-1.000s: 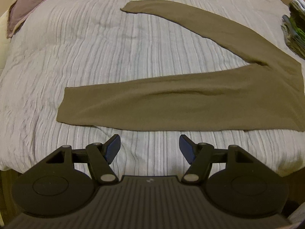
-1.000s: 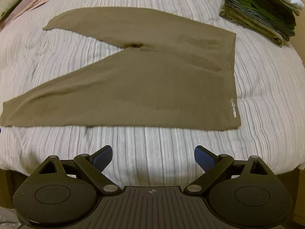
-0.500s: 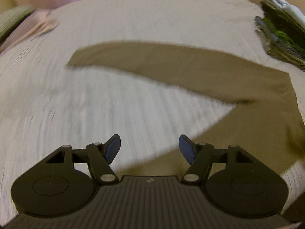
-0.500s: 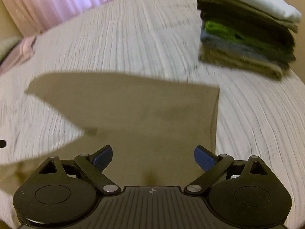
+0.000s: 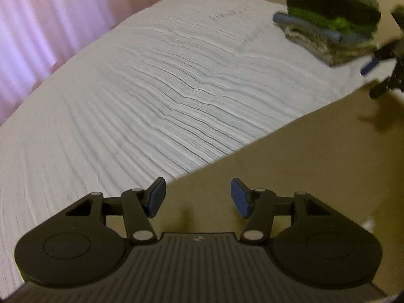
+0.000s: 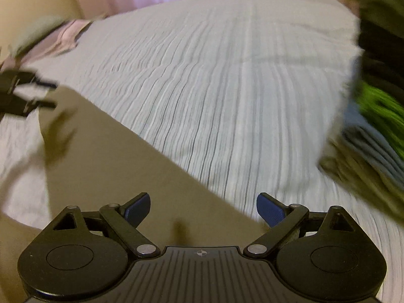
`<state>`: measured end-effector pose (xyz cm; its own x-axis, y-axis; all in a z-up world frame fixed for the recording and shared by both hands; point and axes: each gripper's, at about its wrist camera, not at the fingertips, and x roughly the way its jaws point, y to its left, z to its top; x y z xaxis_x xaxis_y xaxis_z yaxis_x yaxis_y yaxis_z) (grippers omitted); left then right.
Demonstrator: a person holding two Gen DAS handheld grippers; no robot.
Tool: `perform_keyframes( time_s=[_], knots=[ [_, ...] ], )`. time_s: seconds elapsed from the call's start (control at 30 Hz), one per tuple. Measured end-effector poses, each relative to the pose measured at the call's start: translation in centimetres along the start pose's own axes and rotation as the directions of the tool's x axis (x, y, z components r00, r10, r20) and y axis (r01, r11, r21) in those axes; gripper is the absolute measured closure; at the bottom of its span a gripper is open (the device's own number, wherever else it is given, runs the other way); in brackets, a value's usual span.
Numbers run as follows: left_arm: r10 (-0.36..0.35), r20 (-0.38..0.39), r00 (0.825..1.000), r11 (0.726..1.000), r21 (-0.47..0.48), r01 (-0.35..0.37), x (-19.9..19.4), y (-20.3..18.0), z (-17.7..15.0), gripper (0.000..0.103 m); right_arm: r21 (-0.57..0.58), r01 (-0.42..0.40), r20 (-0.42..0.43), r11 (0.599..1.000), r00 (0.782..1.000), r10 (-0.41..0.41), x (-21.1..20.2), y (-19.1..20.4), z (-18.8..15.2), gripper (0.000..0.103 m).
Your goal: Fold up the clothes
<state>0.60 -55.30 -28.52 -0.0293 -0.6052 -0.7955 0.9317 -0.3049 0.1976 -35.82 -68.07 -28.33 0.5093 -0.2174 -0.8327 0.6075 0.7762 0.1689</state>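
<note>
Now both grippers are coming in low over the far edge of the olive trousers [image 5: 315, 176], which are lying flat on the bed [image 5: 151, 96]. The left gripper [image 5: 198, 199] is hanging with its fingers spread and nothing between them, the cloth's edge running just under its left pad [image 5: 156, 199]. The right gripper [image 6: 203, 210] is likewise released and empty, its right pad [image 6: 270, 209] sitting over bare bedspread and its left over cloth.

To do this step well, each gripper should be dropping until one finger is sliding beneath the edge, then closing on the one layer of cloth only, not the ribbed bedspread with it. Both should be pinching at matching spots along the edge, so the fold is coming over square. The stack [image 5: 328, 25] of folded clothes is near on the right; the right hand should be keeping clear of it.

Against a second ago, both cameras are sitting much lower and further forward: the whole garment is no longer showing, only one edge, and blur suggests, though I cannot be sure, that the hands are moving fast.
</note>
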Motion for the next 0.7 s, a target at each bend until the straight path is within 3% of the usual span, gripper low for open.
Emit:
perform_keyframes(
  time_s=[0.03, 0.17, 0.27, 0.33, 0.43, 0.5, 0.53, 0.57, 0.6, 0.63, 0.7],
  knots=[
    [-0.012, -0.007, 1.0, 0.999, 0.038, 0.013, 1.2, 0.6, 0.3, 0.05, -0.007, -0.011, -0.017, 1.0, 1.0, 0.011, 1.0, -0.4, 0.4, 0.037],
    [-0.094, -0.069, 0.993, 0.981, 0.165, 0.104, 4.6, 2.6, 0.6, 0.054, -0.016, -0.047, -0.04, 0.999, 0.998, 0.047, 3.7, -1.7, 1.0, 0.037],
    [-0.166, -0.139, 0.976, 0.953, 0.231, 0.195, 6.2, 4.0, 0.3, 0.058, -0.029, -0.07, -0.075, 0.997, 0.995, 0.068, 4.8, -2.2, 1.2, 0.037],
    [-0.186, -0.176, 0.967, 0.941, 0.252, 0.227, 7.1, 4.9, 0.0, 0.065, -0.042, -0.075, -0.092, 0.996, 0.993, 0.071, 5.1, -2.2, 1.4, 0.037],
    [-0.18, -0.205, 0.962, 0.935, 0.267, 0.232, 8.0, 6.4, -0.6, 0.065, -0.035, -0.089, -0.109, 0.995, 0.99, 0.085, 5.3, -2.4, 1.8, 0.038],
    [-0.188, -0.224, 0.956, 0.936, 0.253, 0.243, 8.7, 7.1, -0.9, 0.064, -0.034, -0.097, -0.134, 0.995, 0.987, 0.091, 5.5, -2.4, 2.0, 0.056],
    [-0.194, -0.231, 0.953, 0.936, 0.248, 0.25, 8.8, 7.4, -1.1, 0.068, -0.031, -0.102, -0.145, 0.994, 0.985, 0.096, 5.6, -2.3, 2.1, 0.073],
    [-0.203, -0.236, 0.95, 0.934, 0.246, 0.261, 8.9, 7.3, -1.3, 0.073, -0.026, -0.109, -0.156, 0.994, 0.982, 0.103, 5.5, -2.1, 2.2, 0.092],
    [-0.215, -0.239, 0.947, 0.93, 0.246, 0.273, 8.9, 7.2, -1.4, 0.087, -0.034, -0.102, -0.155, 0.994, 0.983, 0.096, 5.2, -1.8, 2.2, 0.101],
    [-0.217, -0.238, 0.947, 0.927, 0.254, 0.277, 8.8, 6.9, -1.5, 0.1, -0.05, -0.087, -0.145, 0.995, 0.986, 0.079, 4.8, -1.4, 2.2, 0.103],
    [-0.176, -0.203, 0.963, 0.925, 0.299, 0.232, 7.7, 6.1, -2.0, 0.102, -0.081, -0.049, -0.116, 0.996, 0.993, 0.039, 3.6, -0.4, 2.1, 0.103]
  ],
)
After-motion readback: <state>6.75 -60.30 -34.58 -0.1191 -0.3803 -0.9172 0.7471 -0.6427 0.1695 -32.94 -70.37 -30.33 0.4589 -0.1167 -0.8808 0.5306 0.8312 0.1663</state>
